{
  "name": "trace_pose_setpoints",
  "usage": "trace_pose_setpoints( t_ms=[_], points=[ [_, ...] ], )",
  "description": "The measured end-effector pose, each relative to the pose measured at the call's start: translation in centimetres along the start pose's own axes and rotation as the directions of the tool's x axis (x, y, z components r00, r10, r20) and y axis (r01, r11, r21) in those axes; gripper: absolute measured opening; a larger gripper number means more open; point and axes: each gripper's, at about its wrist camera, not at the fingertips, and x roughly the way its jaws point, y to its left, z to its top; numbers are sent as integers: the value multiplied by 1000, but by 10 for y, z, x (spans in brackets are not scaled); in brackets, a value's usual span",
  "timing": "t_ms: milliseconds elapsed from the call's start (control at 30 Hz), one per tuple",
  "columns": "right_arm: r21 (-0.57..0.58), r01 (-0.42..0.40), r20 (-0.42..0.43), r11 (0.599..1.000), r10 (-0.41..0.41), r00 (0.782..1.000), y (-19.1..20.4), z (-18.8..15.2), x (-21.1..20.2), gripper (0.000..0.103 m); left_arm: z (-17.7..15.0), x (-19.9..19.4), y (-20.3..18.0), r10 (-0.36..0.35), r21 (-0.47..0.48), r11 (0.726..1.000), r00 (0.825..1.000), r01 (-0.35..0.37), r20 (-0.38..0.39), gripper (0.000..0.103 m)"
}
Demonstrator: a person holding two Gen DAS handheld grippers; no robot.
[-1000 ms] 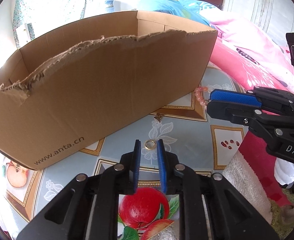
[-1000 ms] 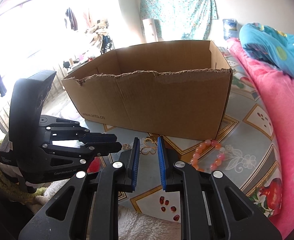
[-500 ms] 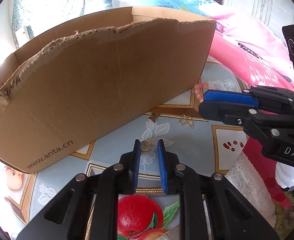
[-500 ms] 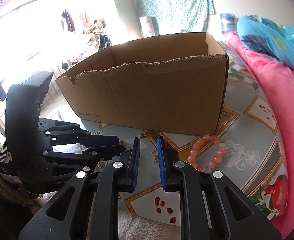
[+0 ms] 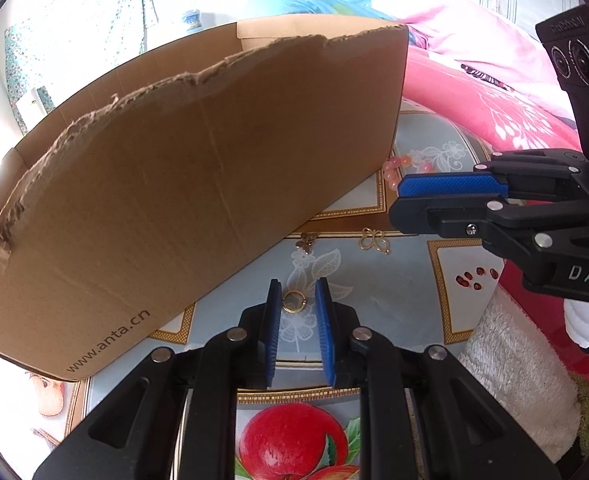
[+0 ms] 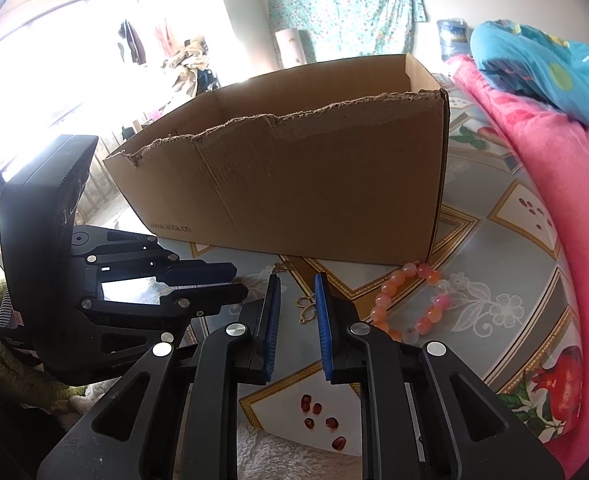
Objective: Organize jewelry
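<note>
On a fruit-print tablecloth (image 5: pixel 406 280), the narrowly parted, empty left gripper (image 5: pixel 297 300) frames a small, light, slippery ring (image 5: pixel 293 301), best pinched across its band.

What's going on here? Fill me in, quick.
A person holds a two-finger tool in each hand over a patterned tablecloth, sorting jewelry beside an open cardboard box. The left tool is lined up on a small gold ring lying between its parted fingers, not yet gripped. The right tool hovers over a gold clover-shaped charm. A pink bead bracelet lies on the cloth near the box's corner.
</note>
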Motion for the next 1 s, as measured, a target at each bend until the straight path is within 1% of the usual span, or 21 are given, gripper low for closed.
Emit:
trace_pose_setpoints(
  t_ms=[33, 100, 233, 433, 633, 833, 1000],
  points=[
    [1, 2, -1, 1000, -2, 1000, -1, 0, 0, 16, 0, 1, 1, -12, -2, 1000, 1000, 12, 1, 16],
    [1, 3, -2, 1000, -3, 1000, -1, 0, 1, 16, -4, -2, 7, -29, -2, 1000, 1000, 29, 8, 12],
    [-3, 10, -9, 1000, -10, 1000, 2, 0, 1, 16, -9, -5, 10, -30, 8, 1000, 999, 30, 18, 12],
    [-45, 30, -34, 999, -31, 999, 11, -1, 3, 16, -12, -7, 17, -42, -14, 999, 999, 42, 27, 12],
    [-115, 43, -85, 992, -53, 995, 16, 0, 11, 17, -13, -10, 21, -50, -38, 998, 998, 51, 40, 12],
    [-201, 61, -137, 978, -90, 987, 20, 1, 22, 19, -14, -15, 24, -53, -52, 997, 997, 56, 59, 12],
    [-264, 51, -174, 963, -99, 980, 21, 5, 31, 19, -16, -20, 26, -57, -55, 997, 996, 61, 72, 12]
  ],
)
